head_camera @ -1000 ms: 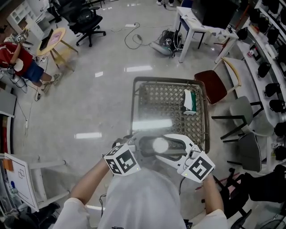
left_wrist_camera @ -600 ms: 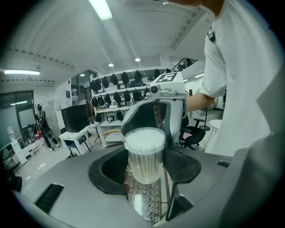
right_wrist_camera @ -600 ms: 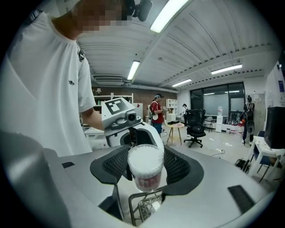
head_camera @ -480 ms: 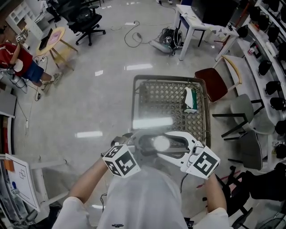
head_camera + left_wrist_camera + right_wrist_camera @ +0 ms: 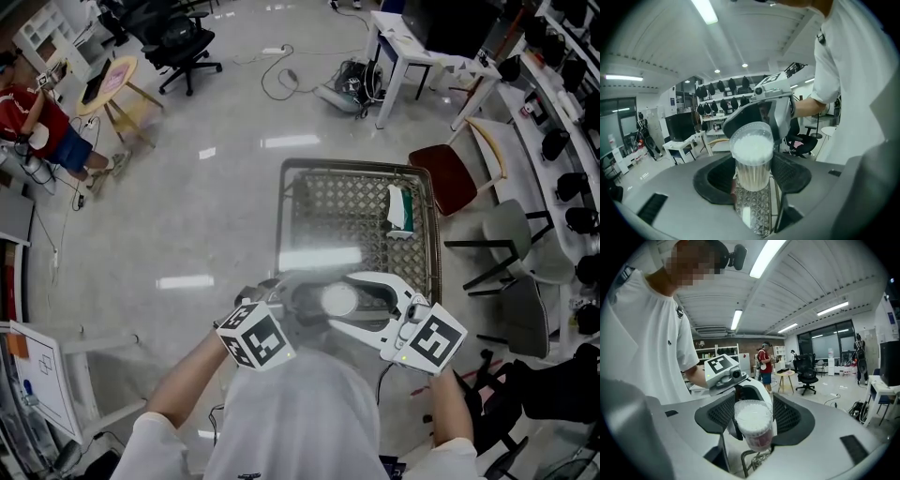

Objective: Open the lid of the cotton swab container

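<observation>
Right tongs (image 5: 349, 298) swung outward a touch, their marker cube (image 5: 437, 339) now sits further right; left tongs (image 5: 753, 171) are closing slightly around the cotton swab container (image 5: 751, 154)

Low metal-framed table (image 5: 282, 220), clear top over woven lattice, on a glossy pale grey floor (image 5: 206, 216). Near the top's far right corner, a folded green-and-white item (image 5: 399, 208), flat and just inside the rim; kind unclear. On the floor around it: red-seated chair (image 5: 448, 180) just beside the right edge, grey chair (image 5: 511, 234) further right, white desk (image 5: 398, 42) and loose cables (image 5: 277, 84) beyond, black office chair (image 5: 183, 42) and round side table (image 5: 114, 82) well apart, far left.
</observation>
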Motion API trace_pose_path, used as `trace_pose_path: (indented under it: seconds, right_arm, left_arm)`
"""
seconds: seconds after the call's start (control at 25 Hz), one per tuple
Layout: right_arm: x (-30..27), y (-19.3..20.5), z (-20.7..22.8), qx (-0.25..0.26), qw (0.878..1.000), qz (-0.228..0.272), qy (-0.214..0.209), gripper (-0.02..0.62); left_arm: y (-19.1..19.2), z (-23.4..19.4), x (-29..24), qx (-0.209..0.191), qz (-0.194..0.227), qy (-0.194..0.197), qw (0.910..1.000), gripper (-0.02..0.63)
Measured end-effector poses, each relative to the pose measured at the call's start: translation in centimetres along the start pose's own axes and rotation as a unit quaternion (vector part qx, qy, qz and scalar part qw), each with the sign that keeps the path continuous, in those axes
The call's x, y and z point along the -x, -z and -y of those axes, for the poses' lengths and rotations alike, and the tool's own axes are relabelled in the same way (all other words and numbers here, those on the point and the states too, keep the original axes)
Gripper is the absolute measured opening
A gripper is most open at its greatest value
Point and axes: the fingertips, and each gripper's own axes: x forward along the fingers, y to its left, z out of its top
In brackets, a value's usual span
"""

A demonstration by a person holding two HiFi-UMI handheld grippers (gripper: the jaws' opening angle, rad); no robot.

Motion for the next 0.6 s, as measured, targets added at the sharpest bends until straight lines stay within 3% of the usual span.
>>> trace_pose_path:
  seconds: [0.2,0.36,0.6]
  right_arm:
    - [-0.1,-1.8,0.0,0.016,0.999,0.029,0.030,0.244]
    - [-0.7,-2.1,-0.2,0.031,0.999,0.025,0.030,0.244]
    - [-0.7,-3.2,1.0,0.022,0.997,0.055,0.055,0.244]
  left_arm:
    - [0.2,0.1,0.0,0.013,0.001,0.000,0.9999,0.235]
    - [0.4,0.6,-0.3,0.022,0.001,0.002,0.9998,0.235]
    - [0.5,0.9,-0.4,0.022,0.001,0.001,0.9998,0.235]
